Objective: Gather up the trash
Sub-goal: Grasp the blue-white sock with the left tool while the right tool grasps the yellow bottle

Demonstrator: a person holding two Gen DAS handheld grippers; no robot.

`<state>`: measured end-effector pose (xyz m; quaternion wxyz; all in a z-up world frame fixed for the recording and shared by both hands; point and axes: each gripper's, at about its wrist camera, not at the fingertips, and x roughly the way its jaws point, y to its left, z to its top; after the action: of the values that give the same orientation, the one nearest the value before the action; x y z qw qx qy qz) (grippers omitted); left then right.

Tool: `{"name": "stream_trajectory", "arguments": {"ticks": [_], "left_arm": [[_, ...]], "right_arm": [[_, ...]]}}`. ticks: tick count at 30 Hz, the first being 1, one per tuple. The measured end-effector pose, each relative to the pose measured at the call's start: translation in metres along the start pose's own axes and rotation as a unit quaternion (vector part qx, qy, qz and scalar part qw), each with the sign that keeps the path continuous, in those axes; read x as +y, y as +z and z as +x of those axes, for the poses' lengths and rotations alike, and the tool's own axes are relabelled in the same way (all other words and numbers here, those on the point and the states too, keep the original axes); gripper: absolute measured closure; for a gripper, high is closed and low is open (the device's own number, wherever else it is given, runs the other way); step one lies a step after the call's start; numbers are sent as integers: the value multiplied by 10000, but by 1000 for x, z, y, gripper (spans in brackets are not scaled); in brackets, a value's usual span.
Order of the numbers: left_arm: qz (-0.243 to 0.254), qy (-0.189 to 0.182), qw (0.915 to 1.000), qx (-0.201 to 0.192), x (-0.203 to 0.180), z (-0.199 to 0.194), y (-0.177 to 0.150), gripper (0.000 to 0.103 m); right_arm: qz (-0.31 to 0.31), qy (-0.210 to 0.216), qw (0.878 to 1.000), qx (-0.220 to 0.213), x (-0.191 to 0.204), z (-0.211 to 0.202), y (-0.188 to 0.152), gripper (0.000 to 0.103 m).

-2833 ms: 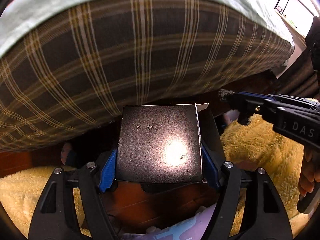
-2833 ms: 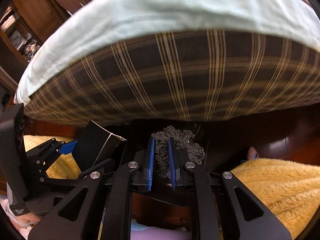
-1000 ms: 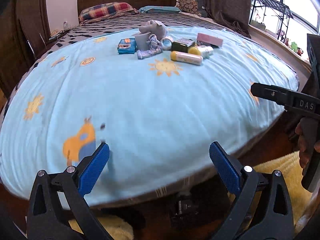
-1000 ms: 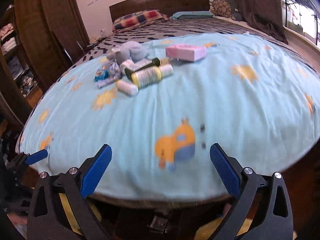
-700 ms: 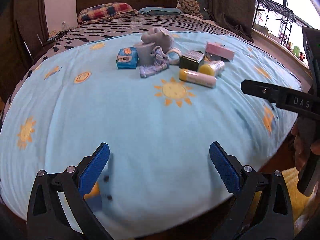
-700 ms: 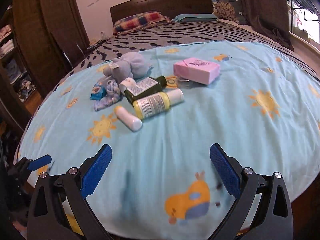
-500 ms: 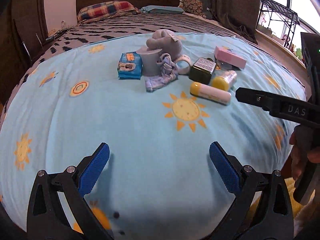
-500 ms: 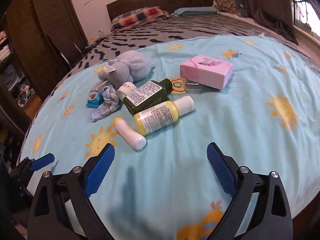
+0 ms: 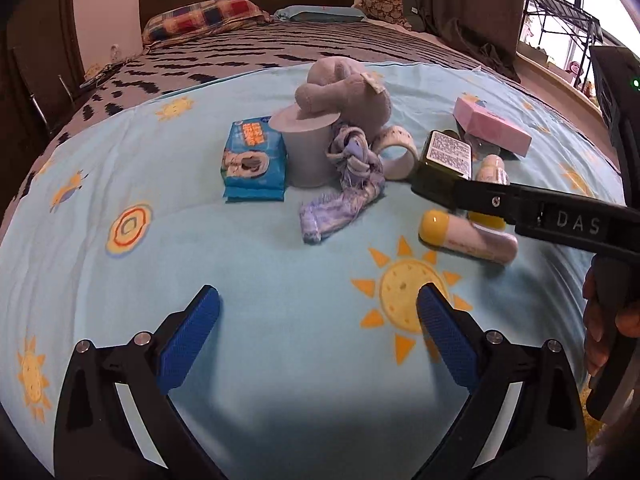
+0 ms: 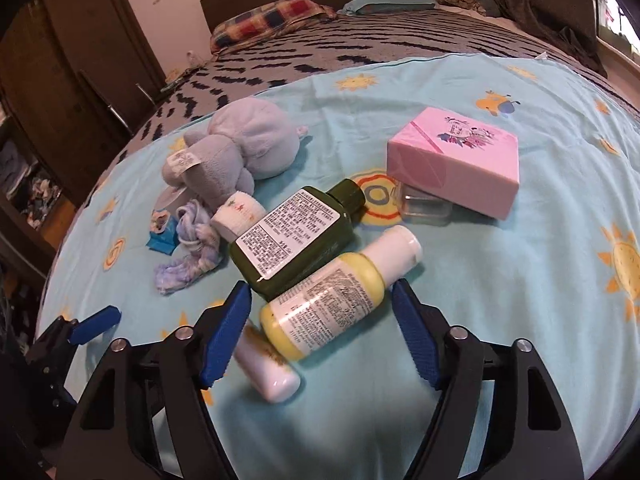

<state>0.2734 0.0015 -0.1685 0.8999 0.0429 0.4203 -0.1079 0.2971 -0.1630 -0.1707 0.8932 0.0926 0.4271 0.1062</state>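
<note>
A cluster of items lies on the light blue sheet [image 9: 280, 300]. My right gripper [image 10: 322, 320] is open, its jaws on either side of a yellow bottle [image 10: 332, 304] with a white cap; a dark green bottle [image 10: 296, 236] and a white tube [image 10: 266, 368] lie beside it. My left gripper [image 9: 316, 336] is open and empty above the bare sheet, short of a blue wipes pack [image 9: 254, 160], a grey cup [image 9: 306, 148] and a knotted lilac cloth [image 9: 344, 196]. The right gripper's finger [image 9: 520, 208] crosses the left wrist view over the bottles.
A grey plush toy [image 10: 240, 148], a pink box [image 10: 456, 160] on a clear container [image 10: 424, 204], and a tape roll [image 9: 396, 152] also lie on the sheet. Pillows [image 9: 204, 16] sit at the headboard. A dark wardrobe [image 10: 68, 60] stands left; a window rack [image 9: 560, 28] stands right.
Both grippers moved forward over the bed toward the cluster. My right gripper came down around the yellow bottle and its jaws narrowed a little. The left stayed open.
</note>
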Motion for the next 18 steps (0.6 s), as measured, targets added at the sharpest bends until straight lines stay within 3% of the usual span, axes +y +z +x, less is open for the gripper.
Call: {"name": "stream_trajectory", "arguments": {"ticks": [3, 13, 18], "left_arm": [[68, -57, 10000, 26, -1, 9, 12, 16], [157, -234, 9995, 110, -3, 38, 45, 41], [255, -340, 9990, 107, -9, 43, 51, 64]], "right_arm": [[-66, -112, 9999, 21, -3, 3, 4, 39], [-224, -598, 9980, -13, -4, 17, 15, 44], [-530, -676, 9963, -3, 1, 13, 8, 69]]}}
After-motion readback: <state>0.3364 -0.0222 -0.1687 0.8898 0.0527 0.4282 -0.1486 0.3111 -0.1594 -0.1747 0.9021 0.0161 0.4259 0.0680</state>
